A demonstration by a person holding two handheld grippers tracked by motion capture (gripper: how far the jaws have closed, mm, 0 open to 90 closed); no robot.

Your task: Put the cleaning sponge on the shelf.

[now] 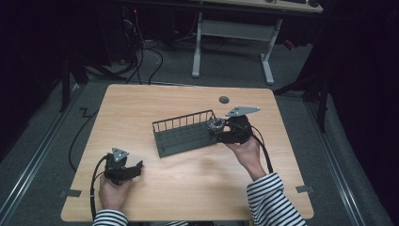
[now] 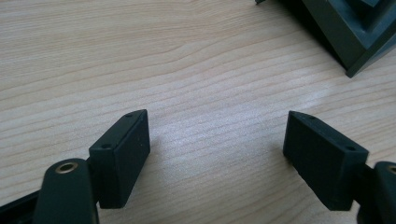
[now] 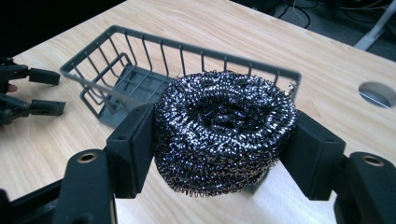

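A round steel-wool scourer [image 3: 224, 130] is squeezed between the two black pads of my right gripper [image 3: 223, 151], which is shut on it. In the high view the right gripper [image 1: 217, 127] holds the scourer [image 1: 216, 124] above the right end of a dark grey wire basket [image 1: 183, 117] that lies mid-table. From the right gripper view the basket [image 3: 205, 50] looks empty and sits just behind the scourer. Near the front left of the table, my left gripper [image 1: 136, 168] rests open, pointing right. Bare wood lies between the pads of my left gripper [image 2: 217, 154].
A round grey cable hole [image 1: 224, 99] sits in the wooden table [image 1: 141, 103] behind the basket. A corner of the basket [image 2: 355, 42] lies ahead of the left gripper. Beyond the table stand a white desk frame [image 1: 233, 28] and floor cables [image 1: 141, 52].
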